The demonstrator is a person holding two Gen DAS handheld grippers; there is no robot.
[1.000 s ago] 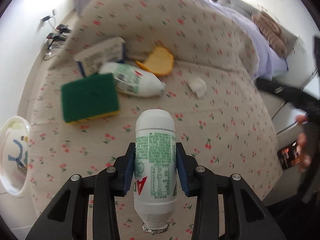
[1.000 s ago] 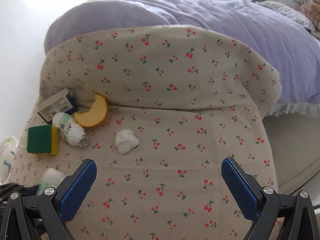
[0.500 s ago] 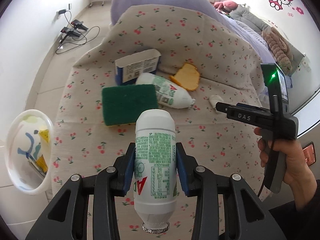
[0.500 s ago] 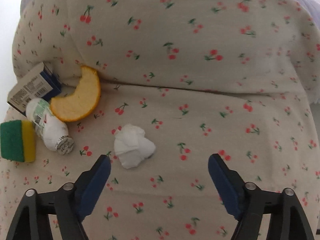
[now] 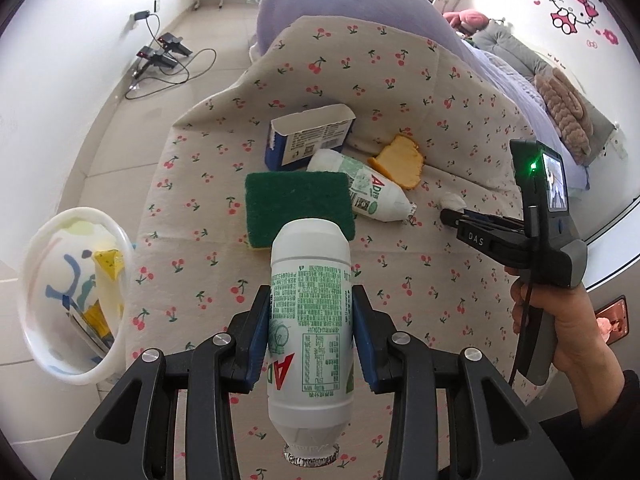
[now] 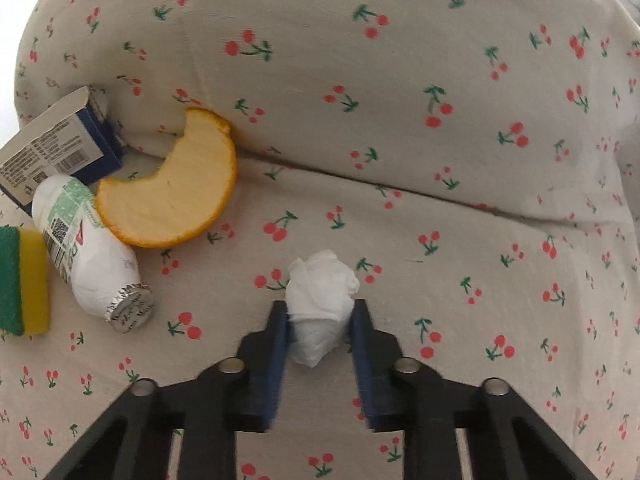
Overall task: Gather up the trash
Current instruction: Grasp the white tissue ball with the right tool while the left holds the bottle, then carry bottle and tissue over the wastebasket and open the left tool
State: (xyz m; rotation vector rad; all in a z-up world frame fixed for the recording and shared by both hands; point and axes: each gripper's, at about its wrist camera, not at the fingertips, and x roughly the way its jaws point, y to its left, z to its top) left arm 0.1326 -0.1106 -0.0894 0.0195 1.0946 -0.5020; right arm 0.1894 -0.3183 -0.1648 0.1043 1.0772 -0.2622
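My right fingers (image 6: 319, 322) have just been closing and now pinch the crumpled tissue (image 6: 322, 300) on the bed cover (image 6: 440, 280), lying straight ahead, nearer its right edge. My left fingers (image 5: 311, 334) clamp a white bottle (image 5: 310, 320) lengthwise, foil cap toward me; label reads "AD". Right tool reads "DAS".

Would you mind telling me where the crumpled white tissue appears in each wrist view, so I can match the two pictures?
Left wrist view: the crumpled white tissue is small, right of centre, at the tip of the right gripper.
Right wrist view: the tissue is low at centre, pinched between the fingers; the jaws have just been closing on it.
Shared landmark: the orange peel, left of the tissue in both.
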